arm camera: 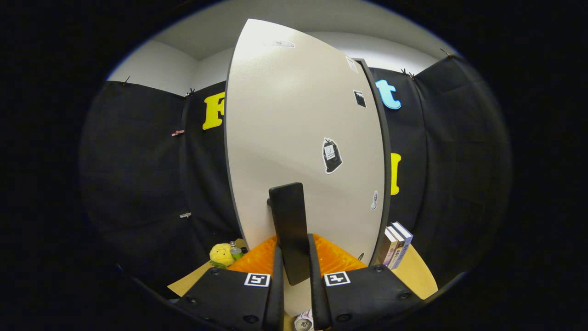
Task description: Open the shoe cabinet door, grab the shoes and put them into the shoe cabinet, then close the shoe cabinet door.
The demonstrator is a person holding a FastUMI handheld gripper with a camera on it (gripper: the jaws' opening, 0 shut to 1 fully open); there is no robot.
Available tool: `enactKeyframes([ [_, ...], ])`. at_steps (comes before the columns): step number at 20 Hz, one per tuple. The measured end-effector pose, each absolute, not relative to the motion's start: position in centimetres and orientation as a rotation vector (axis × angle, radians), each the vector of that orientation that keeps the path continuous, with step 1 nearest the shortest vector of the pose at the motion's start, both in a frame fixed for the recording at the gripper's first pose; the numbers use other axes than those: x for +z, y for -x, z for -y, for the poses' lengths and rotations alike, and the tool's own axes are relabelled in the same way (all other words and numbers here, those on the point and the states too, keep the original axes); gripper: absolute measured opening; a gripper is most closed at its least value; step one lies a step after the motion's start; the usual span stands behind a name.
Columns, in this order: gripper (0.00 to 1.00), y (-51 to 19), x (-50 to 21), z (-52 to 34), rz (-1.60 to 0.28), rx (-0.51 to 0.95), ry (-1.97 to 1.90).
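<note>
The shoe cabinet's white door [294, 138] stands close in front of me, with several small stickers on it and a dark edge along its right side. Its black, flat, upright handle [288, 220] runs down between my fingers. My gripper [295, 264] is shut on the lower part of that handle, one finger [277, 271] on its left and the other on its right. A small white patterned thing, possibly a shoe [304, 322], peeks out below the fingers; I cannot tell what it is. The cabinet's inside is hidden behind the door.
Two or three upright books [398, 246] stand right of the door on a light wooden tabletop [420, 276]. Left of the door sit a yellow plush toy [222, 254] and a small bottle [235, 250]. Black cloth walls close in the booth.
</note>
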State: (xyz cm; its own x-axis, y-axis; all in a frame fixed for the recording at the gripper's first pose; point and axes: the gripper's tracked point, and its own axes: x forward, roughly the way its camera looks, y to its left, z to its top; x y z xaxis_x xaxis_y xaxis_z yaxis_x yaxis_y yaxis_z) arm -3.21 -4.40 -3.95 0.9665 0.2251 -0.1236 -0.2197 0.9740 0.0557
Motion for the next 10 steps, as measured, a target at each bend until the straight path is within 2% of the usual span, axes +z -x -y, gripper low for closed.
enactKeyframes([
  [5, 0.27, 5.7, -3.1, 9.2, -0.131, 0.153, -0.047],
  [10, 0.27, 8.1, -2.2, 14.8, -0.122, 0.021, -0.046],
])
